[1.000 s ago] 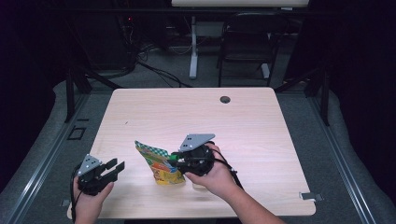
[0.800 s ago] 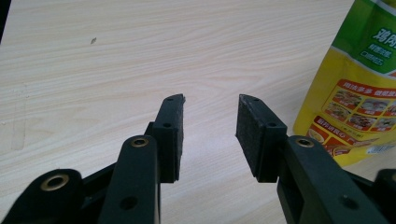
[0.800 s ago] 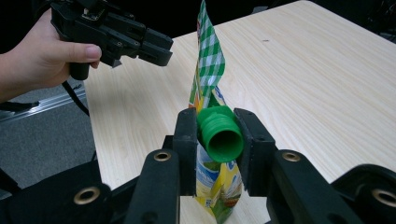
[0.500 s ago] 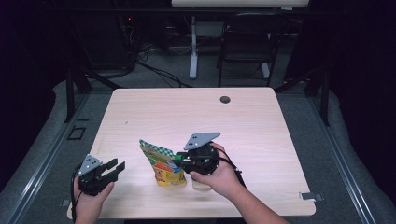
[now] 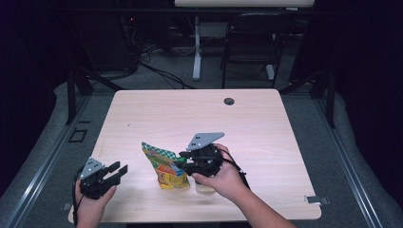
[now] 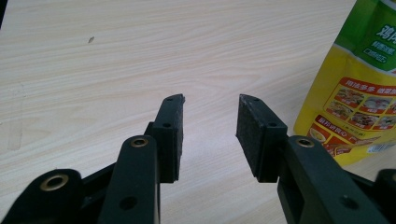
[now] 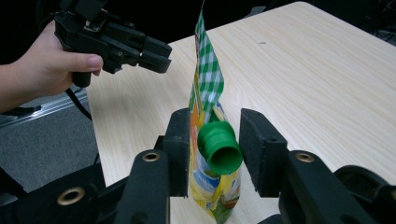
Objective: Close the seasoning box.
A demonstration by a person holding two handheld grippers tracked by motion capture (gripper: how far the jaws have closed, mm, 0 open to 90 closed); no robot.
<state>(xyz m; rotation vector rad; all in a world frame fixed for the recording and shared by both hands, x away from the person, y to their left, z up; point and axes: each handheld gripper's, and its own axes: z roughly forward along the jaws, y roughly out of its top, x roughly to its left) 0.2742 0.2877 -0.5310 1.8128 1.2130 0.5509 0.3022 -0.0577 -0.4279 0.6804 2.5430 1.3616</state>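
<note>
- A yellow and green pouch [image 5: 165,166] is seen standing upright on the wooden table [image 5: 266,123], low and a bit left of the middle of the high view.
- What is inside the pouch cannot be told; it is shut by a green cap [image 7: 219,147] on its spout.
- The right gripper [image 5: 186,164] is held just right of the pouch in the high view.
- In the right gripper view its jaws have just been opened wider; the cap and the pouch's edge are seen between them. The right pad stands clear of the cap, while the left pad lies close against the pouch; whether it touches cannot be told.
- The left gripper [image 5: 119,170] is held at the lower left of the high view, apart from the pouch. Its jaws are spread wide, with nothing between them.
- In the left gripper view, the pouch [image 6: 359,84] is seen at the right edge.
- A small dark hole [image 5: 229,101] is set near the table's far edge.
- Much bare wood is left open in the upper half of the table.
</note>
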